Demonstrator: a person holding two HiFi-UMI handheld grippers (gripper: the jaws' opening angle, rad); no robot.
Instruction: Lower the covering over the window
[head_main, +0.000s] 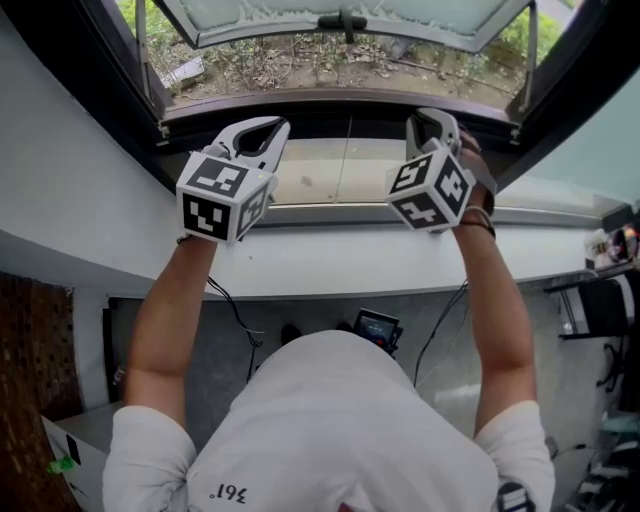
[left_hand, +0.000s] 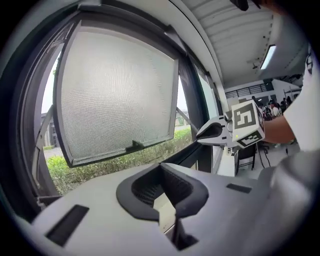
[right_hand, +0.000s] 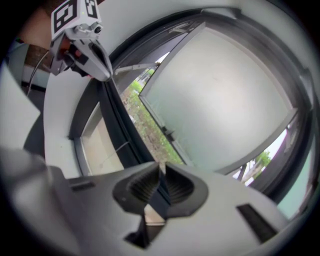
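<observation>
Here, left gripper (head_main: 268, 130) and right gripper (head_main: 428, 120) fingers clenched, tips at window frame (head_main: 340, 110), frosted pane (left_hand: 120, 90) beyond.

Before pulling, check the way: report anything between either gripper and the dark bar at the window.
Nothing visible does. The right gripper is shut on the bar; the left gripper, shut and empty, sits right at it. The open sash swings outward, clear of both.

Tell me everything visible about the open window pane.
The window pane is a pale frosted sheet in a thin dark frame, with a dark handle at the middle of its lower edge. It stands swung outward at the bottom, propped by thin side arms, with grass below. Nothing else touches it.
</observation>
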